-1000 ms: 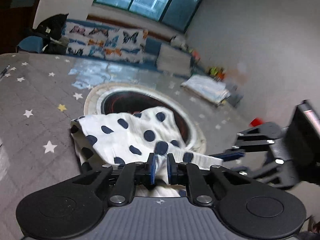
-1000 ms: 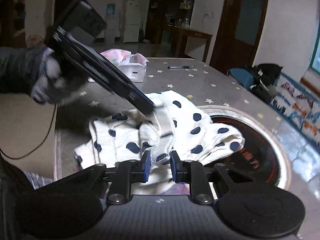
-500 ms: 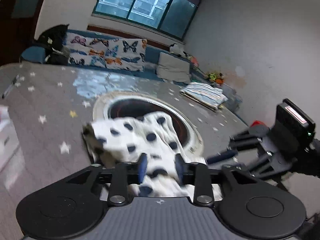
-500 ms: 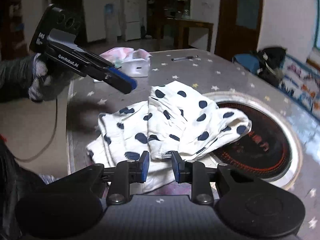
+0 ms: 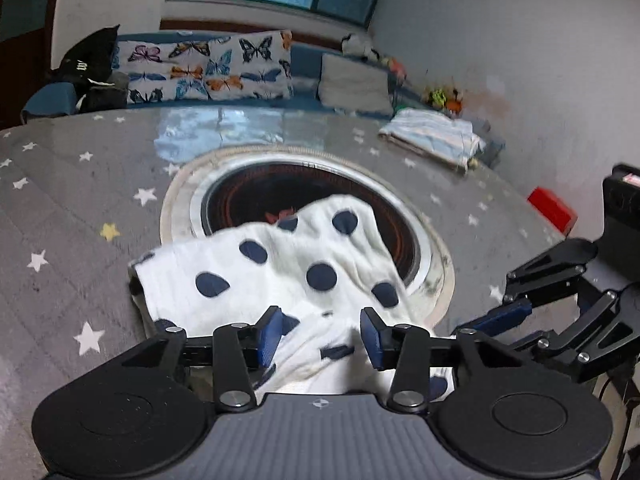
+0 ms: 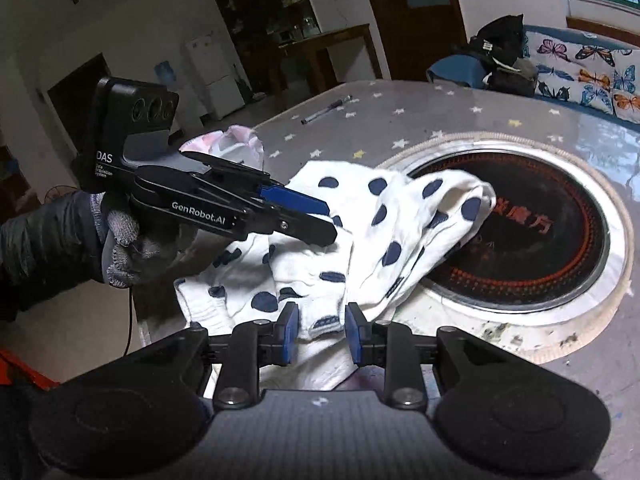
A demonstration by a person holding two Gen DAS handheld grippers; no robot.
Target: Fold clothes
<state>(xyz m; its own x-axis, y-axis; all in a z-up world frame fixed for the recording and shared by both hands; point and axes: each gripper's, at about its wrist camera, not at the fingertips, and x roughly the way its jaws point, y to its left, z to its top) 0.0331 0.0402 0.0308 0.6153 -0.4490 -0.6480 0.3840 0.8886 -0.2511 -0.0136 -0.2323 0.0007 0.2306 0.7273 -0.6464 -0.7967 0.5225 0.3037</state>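
Cloth lay crumpled ahead of both claws: a white garment (image 6: pixel 360 232) with dark blue dots, bunched on the grey star-print table (image 6: pixel 440 112), its far edge draped over the rim of the round inset burner (image 6: pixel 560 240). At the left of the right wrist view, a gloved hand (image 6: pixel 132 248) held the left gripper (image 5: pixel 320 334) above the garment's near-left part, its jaws released with cloth showing in the wide gap but not pinched. Further right, the right gripper (image 6: pixel 318 334) sat low over the near hem, also parted, a fold between its pads yet ungrasped. Judging by the heap, the garment was between holds, neither flat nor folded; the next move likely called for finding an edge or corner to pinch.
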